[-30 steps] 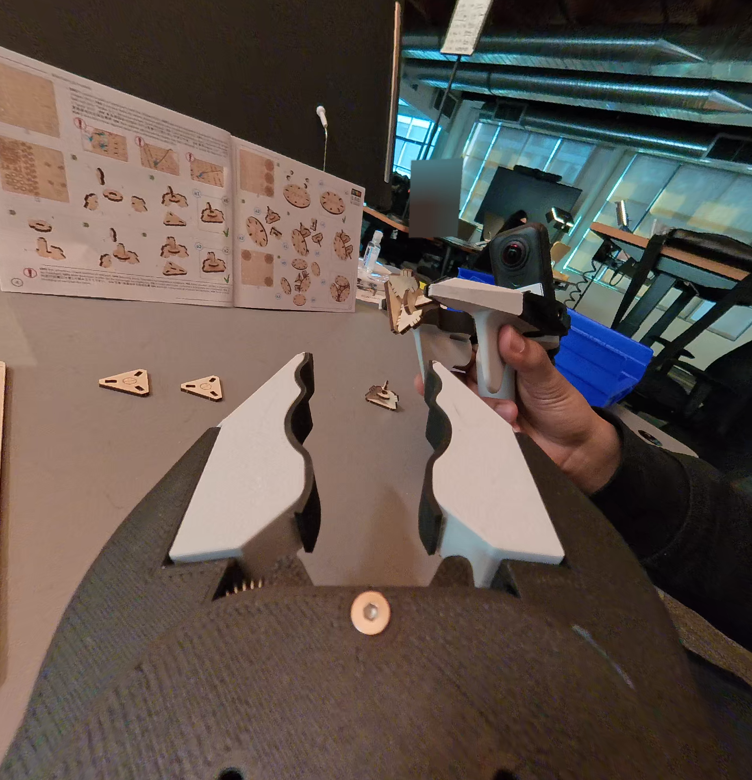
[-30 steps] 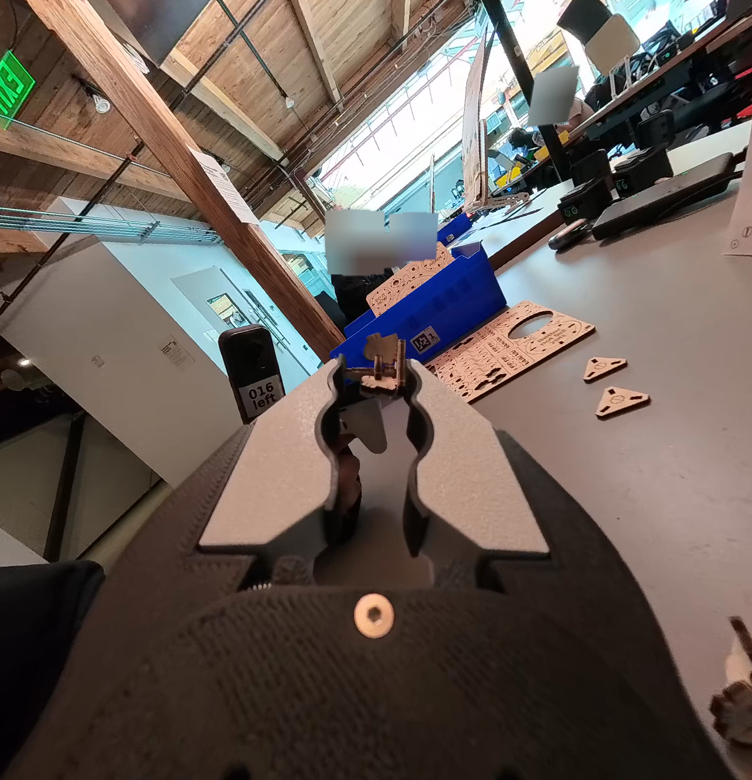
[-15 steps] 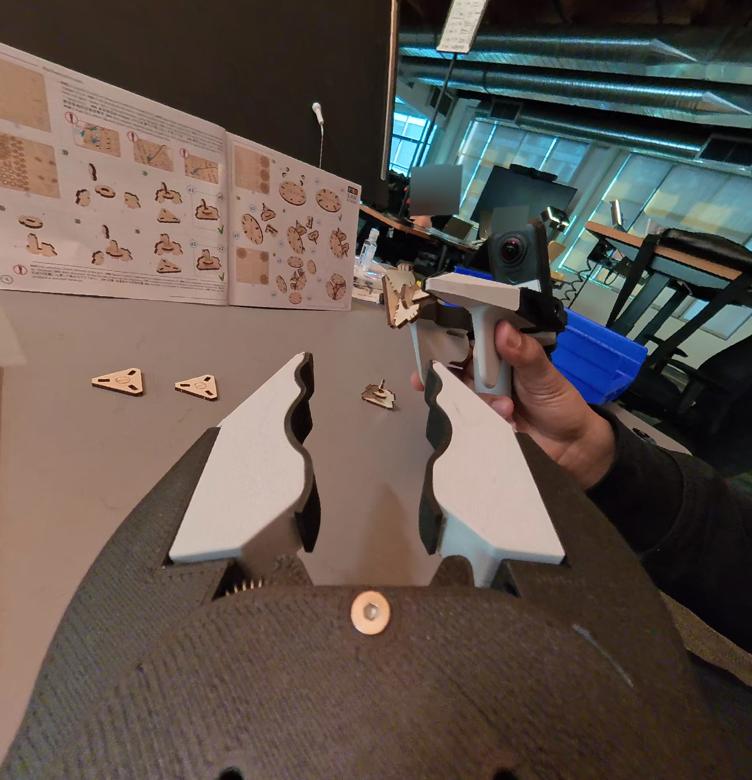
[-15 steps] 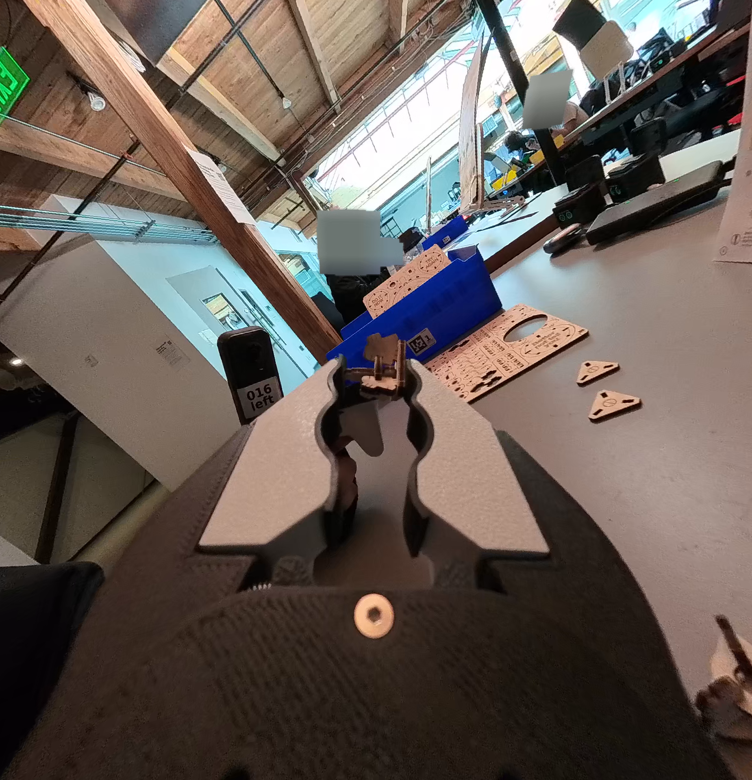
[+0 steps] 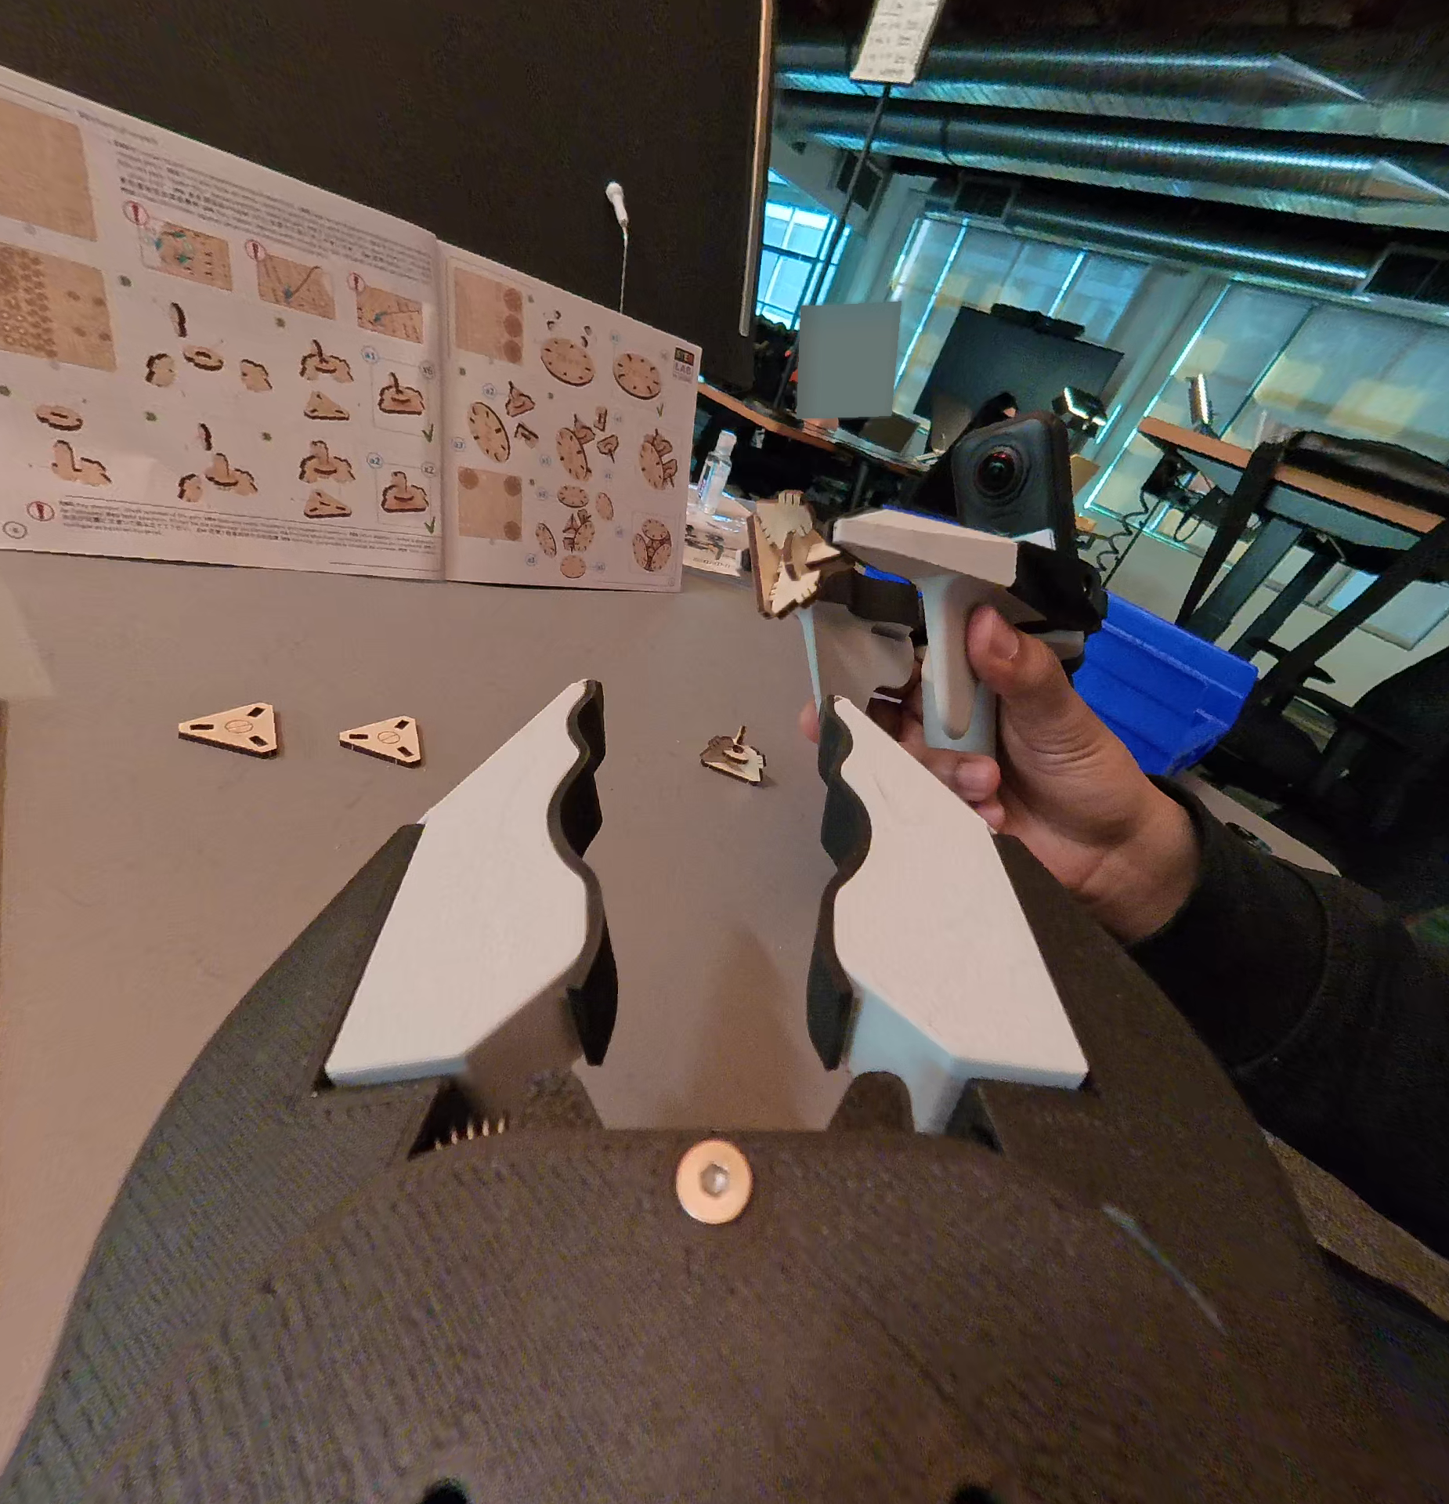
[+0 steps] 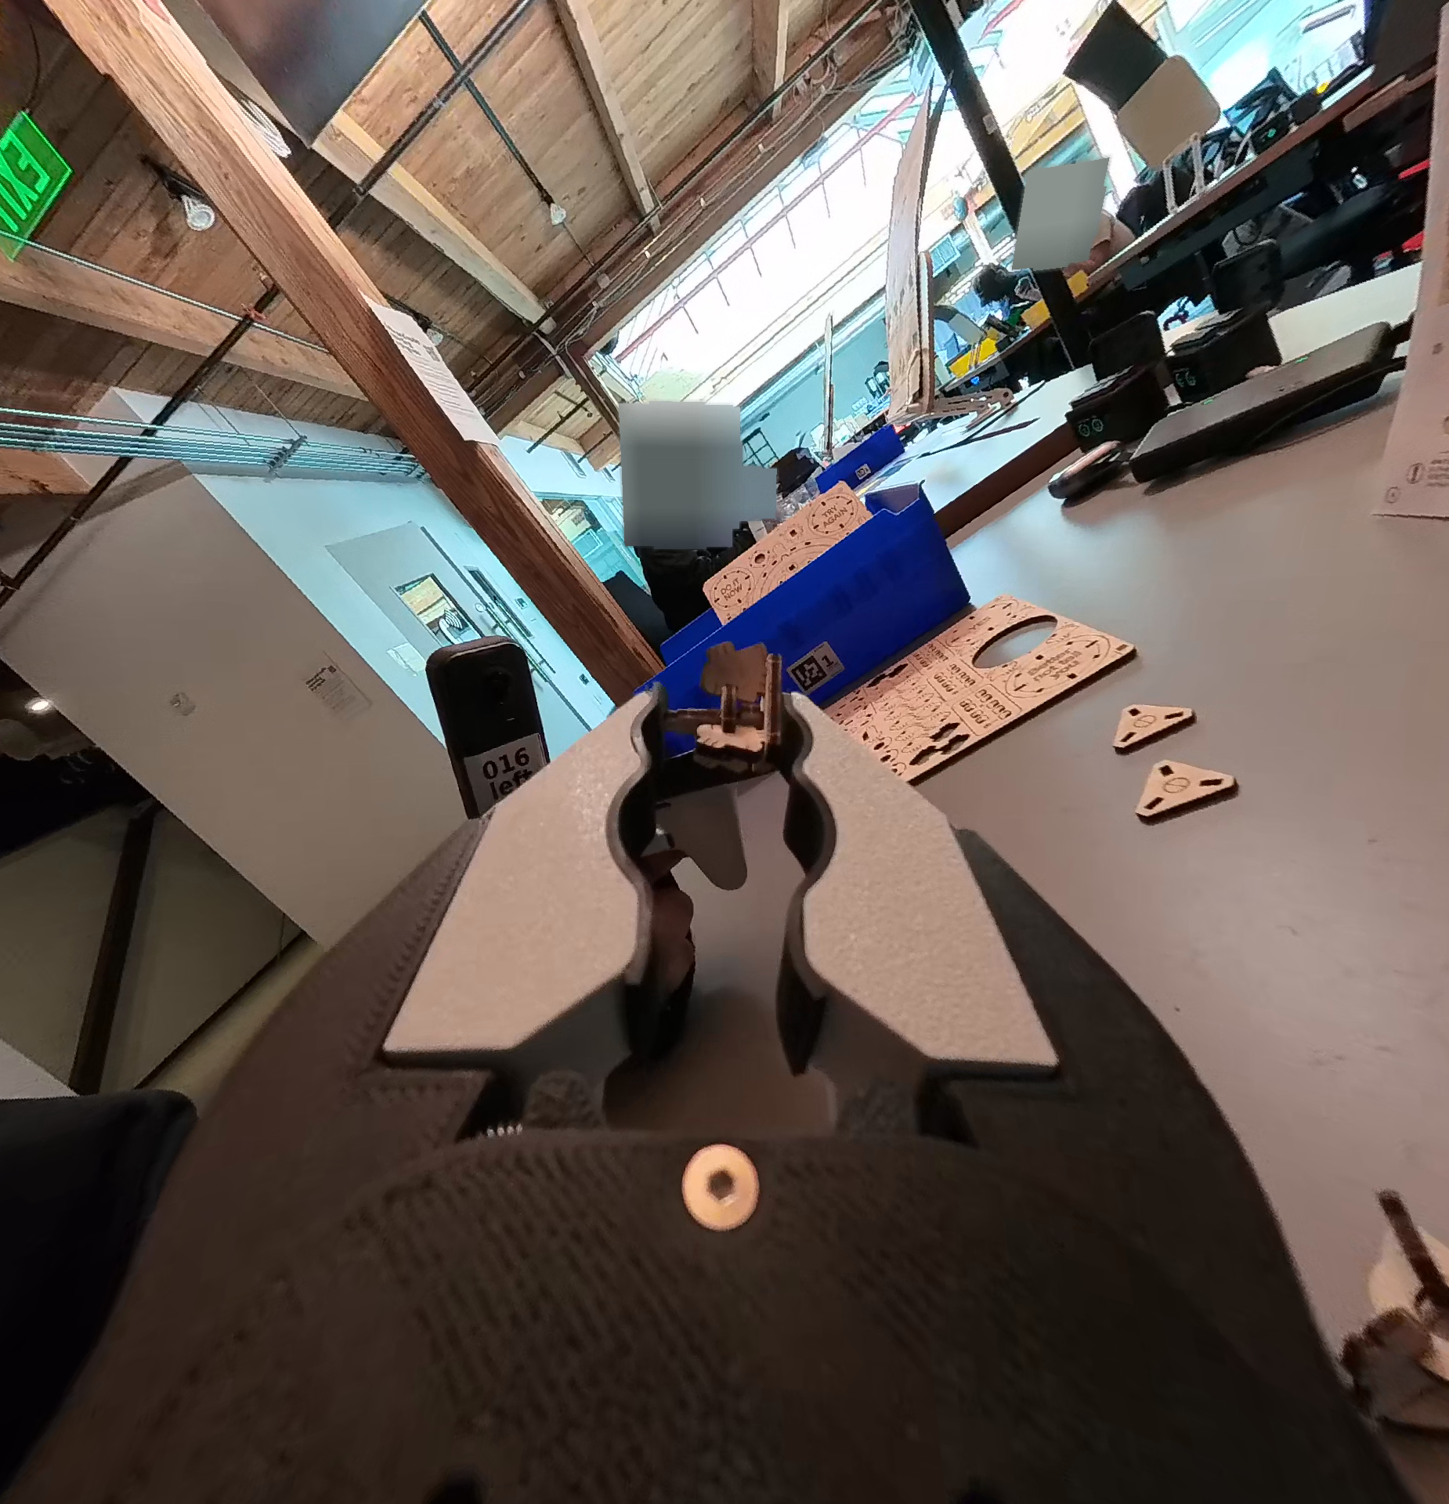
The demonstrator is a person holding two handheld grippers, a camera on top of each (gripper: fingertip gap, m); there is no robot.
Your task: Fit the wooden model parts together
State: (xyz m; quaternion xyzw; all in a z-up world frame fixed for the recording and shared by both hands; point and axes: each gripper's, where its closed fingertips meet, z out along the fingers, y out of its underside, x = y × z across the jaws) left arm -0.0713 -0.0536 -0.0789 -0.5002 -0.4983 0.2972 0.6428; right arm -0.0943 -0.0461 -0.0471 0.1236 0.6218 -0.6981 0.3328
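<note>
My left gripper [image 5: 709, 704] is open with nothing between its fingers, low over the grey table [image 5: 379, 854]. A small assembled wooden piece [image 5: 733, 757] lies on the table just beyond the fingertips. My right gripper [image 6: 725, 716] is shut on a small wooden assembly [image 6: 733, 716], pinched at the fingertips and held in the air. In the left wrist view that gripper [image 5: 819, 570] is up at the right with the wooden assembly [image 5: 786, 561] at its tip, a hand [image 5: 1055, 757] on its handle. Two flat wooden triangles [image 5: 233, 728] [image 5: 383, 741] lie to the left.
An open instruction booklet [image 5: 339, 391] stands at the table's back. A laser-cut wooden sheet [image 6: 990, 692] lies beside a blue bin [image 6: 827, 602] holding another sheet. Another blue bin [image 5: 1152, 692] is behind the hand. Black devices [image 6: 1242, 407] sit farther along the table. Across from one pair of fingers to the other is roughly 4 cm. Both grippers' tips are roughly 15 cm from the small assembled wooden piece [image 5: 733, 757].
The left wrist view has drifted slightly; the right gripper with its wooden assembly has stayed up at the right. Both grasps are unchanged.
</note>
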